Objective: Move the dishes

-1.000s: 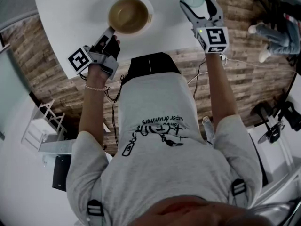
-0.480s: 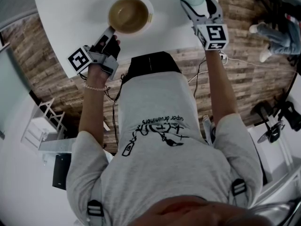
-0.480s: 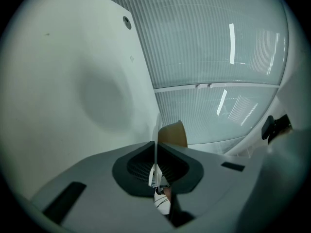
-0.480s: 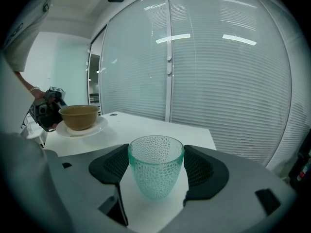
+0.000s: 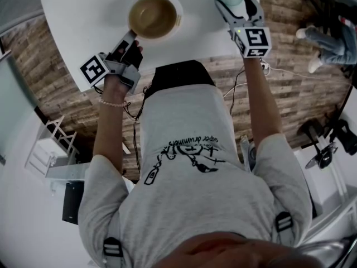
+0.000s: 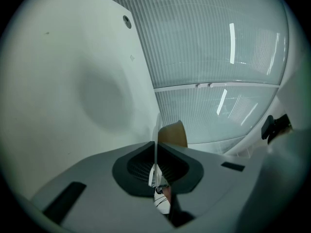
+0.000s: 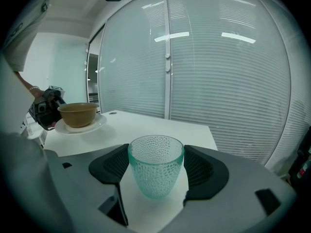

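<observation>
Green glass [image 7: 155,165], gripped between right tongs [image 7: 158,169]

Head view looks steeply down — gripper views sit low, sharing the bowl [image 5: 153,17].

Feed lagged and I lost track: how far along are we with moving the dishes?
Done: both claws are placed. In hand: the left claw is shut on the rim of the white plate carrying the brown bowl, and the right claw is closed on the green glass. Left: everything seems to rest on the table, so lifting and relocating remain.
</observation>
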